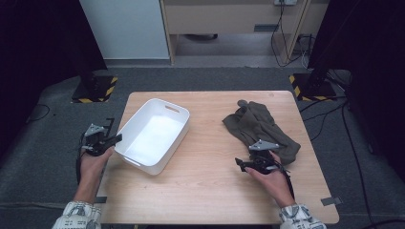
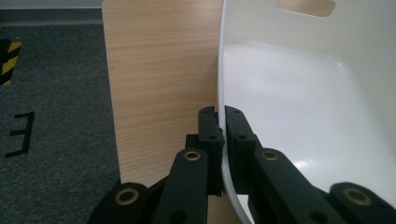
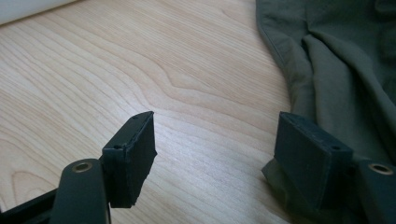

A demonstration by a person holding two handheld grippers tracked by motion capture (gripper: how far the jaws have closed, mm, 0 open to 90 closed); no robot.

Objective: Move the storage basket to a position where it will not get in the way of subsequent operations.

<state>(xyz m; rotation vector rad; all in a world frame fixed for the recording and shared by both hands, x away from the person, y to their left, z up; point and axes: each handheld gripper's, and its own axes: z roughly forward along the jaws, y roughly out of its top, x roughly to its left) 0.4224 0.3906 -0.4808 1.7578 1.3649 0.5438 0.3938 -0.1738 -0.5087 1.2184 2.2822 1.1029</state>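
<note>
Near us on the bench (image 1: pixel 205 171), our right claw (image 3: pixel 219 154) stands apart over bare wood, its one jaw at the near edge of the cloth (image 1: pixel 260 126). At the left, our left claw (image 2: pixel 220 135) is clamped on the tub (image 1: pixel 153 133) wall.

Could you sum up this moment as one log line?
left gripper: shut on tub rim | right gripper: open, beside cloth | table
</note>
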